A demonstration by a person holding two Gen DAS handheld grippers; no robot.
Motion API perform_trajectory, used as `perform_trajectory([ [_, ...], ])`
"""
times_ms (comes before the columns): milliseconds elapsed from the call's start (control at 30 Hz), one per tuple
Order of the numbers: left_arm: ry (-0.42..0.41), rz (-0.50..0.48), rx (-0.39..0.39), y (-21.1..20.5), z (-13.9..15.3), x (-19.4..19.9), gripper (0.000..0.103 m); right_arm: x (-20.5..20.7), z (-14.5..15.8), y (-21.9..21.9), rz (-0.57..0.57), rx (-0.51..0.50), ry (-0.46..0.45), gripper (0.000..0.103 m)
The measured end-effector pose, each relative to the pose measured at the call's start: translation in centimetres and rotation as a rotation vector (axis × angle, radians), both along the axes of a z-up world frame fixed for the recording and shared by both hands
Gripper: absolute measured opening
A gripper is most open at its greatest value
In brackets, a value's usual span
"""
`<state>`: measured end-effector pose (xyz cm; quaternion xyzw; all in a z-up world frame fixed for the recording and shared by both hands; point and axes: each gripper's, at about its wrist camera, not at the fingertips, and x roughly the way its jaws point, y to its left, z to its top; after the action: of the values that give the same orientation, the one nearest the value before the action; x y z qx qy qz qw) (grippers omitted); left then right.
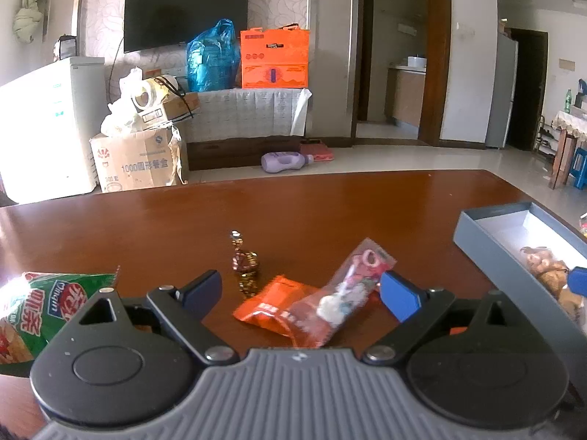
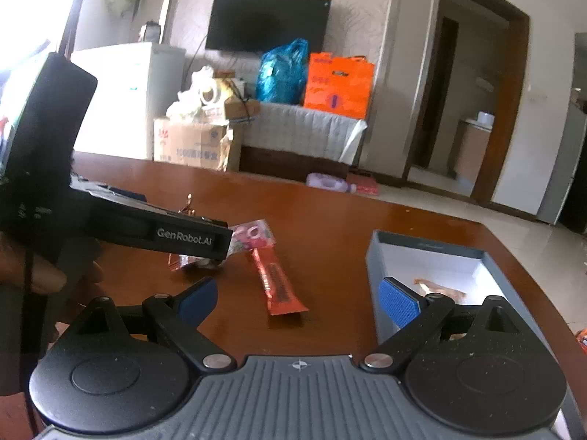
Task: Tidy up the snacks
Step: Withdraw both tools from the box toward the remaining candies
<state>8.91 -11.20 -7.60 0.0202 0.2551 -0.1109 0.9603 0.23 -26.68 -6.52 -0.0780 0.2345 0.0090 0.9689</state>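
Observation:
My left gripper (image 1: 302, 293) is open just above the brown table (image 1: 330, 212). Between its fingers lie an orange packet (image 1: 271, 304) and, partly on top of it, a clear pink packet (image 1: 348, 286). A gold-wrapped candy (image 1: 245, 267) stands just beyond the left finger. A green chip bag (image 1: 36, 308) lies at the left. My right gripper (image 2: 299, 302) is open and holds nothing; the orange packet (image 2: 279, 282) lies ahead of it. Its right finger is at the near wall of the open grey box (image 2: 425, 244), which holds a brown snack (image 2: 440, 288).
The grey box (image 1: 477, 234) sits near the table's right edge with snacks (image 1: 546, 271) inside. A person's hand (image 2: 44, 275) holds the left gripper's body (image 2: 157, 231) at the left. Beyond the table are a cardboard box (image 1: 135, 161) and a purple bottle (image 1: 286, 161) on the floor.

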Motion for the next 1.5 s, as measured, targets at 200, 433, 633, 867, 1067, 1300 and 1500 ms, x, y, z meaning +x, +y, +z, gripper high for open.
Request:
perform_trajectory([
  [200, 0.005, -0.017, 0.018, 0.2, -0.9, 0.9, 0.094, 2.0, -0.9, 0.6, 0.003, -0.021, 0.027, 0.096],
  [433, -0.006, -0.033, 0.024, -0.2, -1.4, 2.4, 0.094, 3.8, -1.6, 0.5, -0.032, -0.015, 0.031, 0.096],
  [633, 0.008, -0.059, 0.034, -1.7, -1.9, 3.5, 0.094, 5.0, -2.6, 0.0, -0.047, -0.011, 0.047, 0.096],
  [867, 0.022, -0.092, 0.071, -3.3, -2.8, 4.5, 0.094, 6.4, -3.4, -0.9, -0.063, 0.027, 0.069, 0.096],
  [1067, 0.067, -0.093, 0.063, -3.7, -3.1, 5.9, 0.094, 7.6, -3.7, -1.3, -0.063, 0.045, 0.103, 0.096],
  [1300, 0.135, -0.085, 0.054, -3.2, -3.7, 7.7, 0.094, 8.9, -4.2, -1.3, -0.038, 0.064, 0.167, 0.096],
  [1500, 0.162, -0.073, 0.049, -3.1, -4.2, 8.5, 0.094, 9.6, -4.2, -1.4, -0.024, 0.082, 0.181, 0.098],
])
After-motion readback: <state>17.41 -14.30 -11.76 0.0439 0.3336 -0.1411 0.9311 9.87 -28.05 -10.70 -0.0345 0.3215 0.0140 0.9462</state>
